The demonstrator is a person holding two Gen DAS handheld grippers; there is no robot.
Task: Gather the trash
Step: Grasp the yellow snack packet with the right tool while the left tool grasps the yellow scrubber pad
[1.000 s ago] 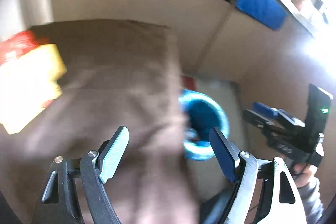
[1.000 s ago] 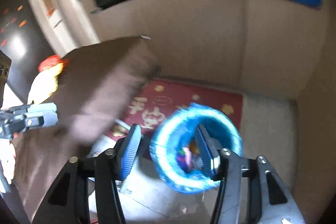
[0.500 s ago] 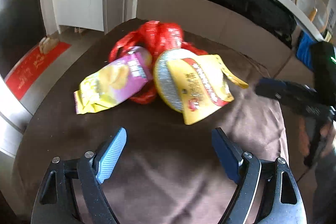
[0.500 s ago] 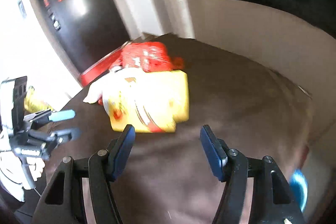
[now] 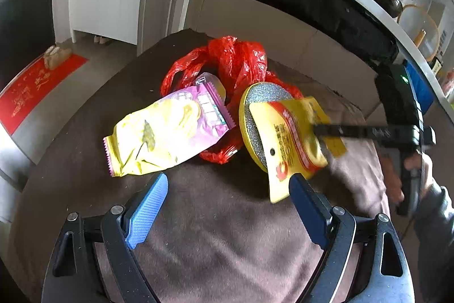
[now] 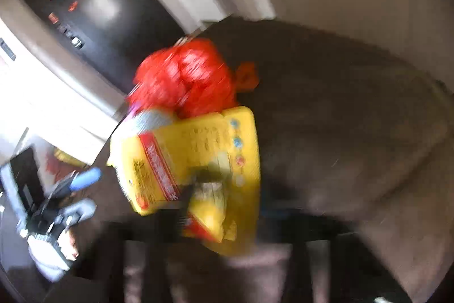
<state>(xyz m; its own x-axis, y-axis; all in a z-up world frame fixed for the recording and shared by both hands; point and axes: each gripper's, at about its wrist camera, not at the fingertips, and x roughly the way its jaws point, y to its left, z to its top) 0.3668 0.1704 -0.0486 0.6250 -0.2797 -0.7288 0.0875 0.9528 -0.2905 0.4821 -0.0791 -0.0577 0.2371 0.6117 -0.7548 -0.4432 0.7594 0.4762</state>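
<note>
My right hand-held gripper (image 5: 319, 129) has just snapped its jaws together on the upper right edge of the yellow scourer pack (image 5: 286, 138). In the right wrist view the frame is badly smeared, so I think it has card rather than only the loose flap, but I cannot be sure. My left hand-held gripper (image 5: 227, 206) hangs spread and empty, just short of the pile, its jaws having widened a little more.

The trash sits together on the brown-covered desk (image 5: 227, 246): the pack leans against a crumpled red plastic bag (image 5: 238, 58), with a pink-and-yellow snack packet (image 5: 167, 132) touching the bag on its left.

The risk is a thin corner pinch: if I lift fast, the pack may swing, tear at the flap or slip out. It may also drag the red bag, and that could nudge the snack packet towards the desk edge.

The pack carries red and white lettering, too small and curved to read. The snack packet's print is washed out by glare.
</note>
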